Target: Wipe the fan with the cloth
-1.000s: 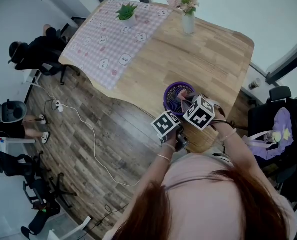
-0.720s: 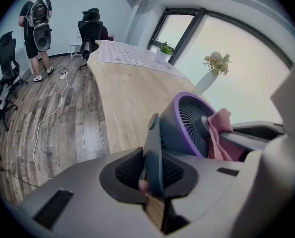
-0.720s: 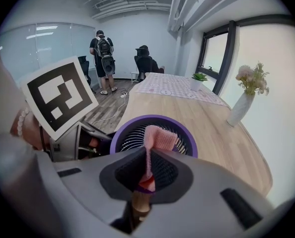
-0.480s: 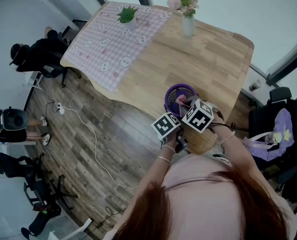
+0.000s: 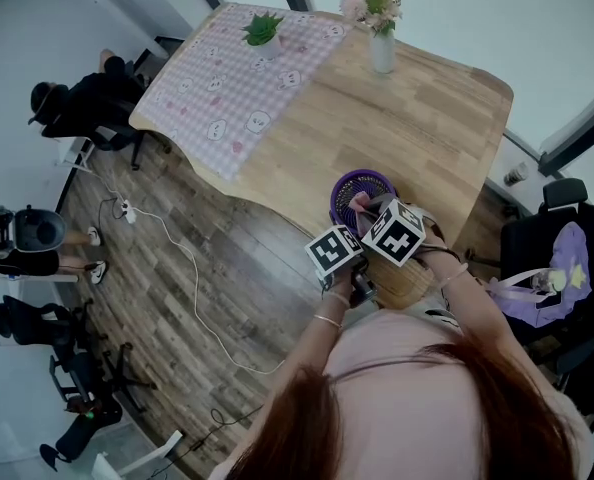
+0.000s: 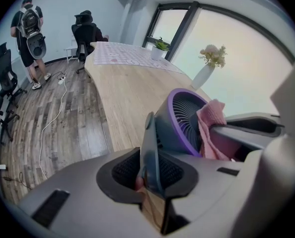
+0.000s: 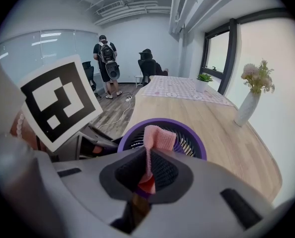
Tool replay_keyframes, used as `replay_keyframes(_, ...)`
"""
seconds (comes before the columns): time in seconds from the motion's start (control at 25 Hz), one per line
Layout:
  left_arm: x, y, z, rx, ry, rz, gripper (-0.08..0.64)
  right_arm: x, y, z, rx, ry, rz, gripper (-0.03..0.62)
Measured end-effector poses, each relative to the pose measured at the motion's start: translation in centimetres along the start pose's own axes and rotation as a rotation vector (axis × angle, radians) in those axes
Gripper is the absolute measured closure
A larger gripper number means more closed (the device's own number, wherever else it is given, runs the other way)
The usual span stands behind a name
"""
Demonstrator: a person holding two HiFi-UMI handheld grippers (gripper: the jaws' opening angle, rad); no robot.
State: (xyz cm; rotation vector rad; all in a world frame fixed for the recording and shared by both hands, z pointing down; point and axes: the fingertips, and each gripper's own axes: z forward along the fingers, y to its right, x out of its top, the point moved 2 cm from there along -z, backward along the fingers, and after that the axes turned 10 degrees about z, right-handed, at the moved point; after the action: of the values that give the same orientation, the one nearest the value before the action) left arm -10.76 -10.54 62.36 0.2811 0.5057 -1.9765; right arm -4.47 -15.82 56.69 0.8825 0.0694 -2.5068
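Left gripper [image 6: 150, 171] jaws clamped on fan [image 6: 181, 118] base; right gripper [image 7: 147, 175] jaws pinching cloth [image 7: 160, 135] against grille [image 7: 189, 144], at counter [image 5: 427, 118] edge.

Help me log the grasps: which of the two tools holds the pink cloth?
The right tool: its jaws are shut on the folded pink cloth, held at the round purple fan. The left tool instead clamps the fan's dark stand.

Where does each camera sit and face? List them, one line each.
Head view: on the person's head, steeply down on table, fan; hair and forearms show.
Left gripper view: on left gripper, shut on the fan, looking toward the vase.
Right gripper view: on right gripper, shut on cloth at the fan grille.
Shared: all three show the fan.
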Motion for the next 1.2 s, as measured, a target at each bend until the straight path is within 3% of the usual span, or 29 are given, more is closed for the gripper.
replay_keyframes(0.28,0.5,0.6,-2.9,0.038,0.09,0.074,0.492,0.3,0.2,-0.1,0.03,0.058,0.033,0.571)
replay_keyframes(0.64,0.8,1.1,-7.7,0.102,0.283,0.103,0.492,2.3,1.0,-3.0,0.03,0.268,0.105,0.571)
replay_keyframes(0.76,0.8,1.9,-8.9,0.09,0.344,0.123,0.494,2.7,1.7,-5.3,0.012,0.338,0.124,0.571)
replay_keyframes(0.96,1.3,3.6,-10.5,0.083,0.454,0.22,0.52,2.3,2.8,-8.6,-0.001,0.426,0.159,0.57)
replay_keyframes(1.2,2.1,5.6,-12.7,0.033,0.546,0.269,0.528,1.3,3.2,-10.8,0.001,0.463,0.17,0.569)
